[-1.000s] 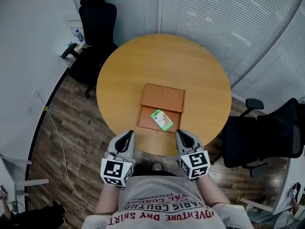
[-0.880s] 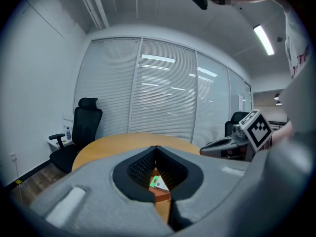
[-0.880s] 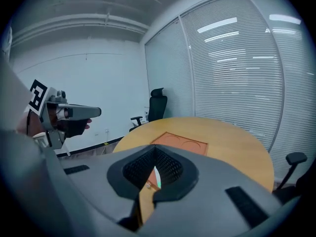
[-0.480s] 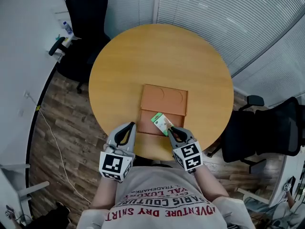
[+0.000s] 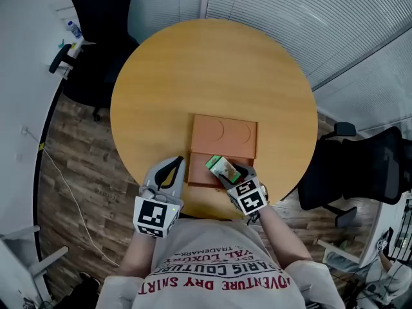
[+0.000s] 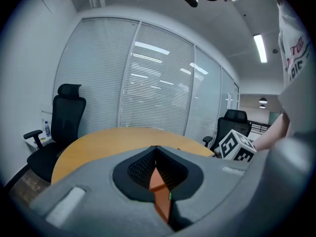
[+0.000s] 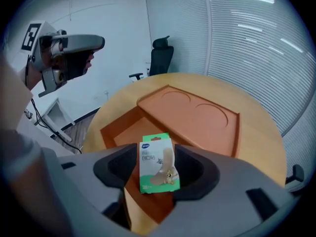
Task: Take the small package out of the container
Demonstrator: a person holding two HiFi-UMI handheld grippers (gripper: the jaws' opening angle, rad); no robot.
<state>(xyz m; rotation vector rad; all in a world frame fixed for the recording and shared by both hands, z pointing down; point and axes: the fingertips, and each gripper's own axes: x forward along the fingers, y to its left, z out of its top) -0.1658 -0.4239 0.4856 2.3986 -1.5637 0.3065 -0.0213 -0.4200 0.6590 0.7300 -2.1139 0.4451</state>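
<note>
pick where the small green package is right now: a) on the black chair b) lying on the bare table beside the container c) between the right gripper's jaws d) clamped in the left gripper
c: the right gripper view shows the small package standing between the jaws of the right gripper, which are opening, at the near end of the orange container.

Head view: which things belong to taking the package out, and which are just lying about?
Job: small package; orange container; right claw, jaws opening with the package between them.
Lying about: round table; office chairs; bottle; left claw, shut, holding nothing.
</note>
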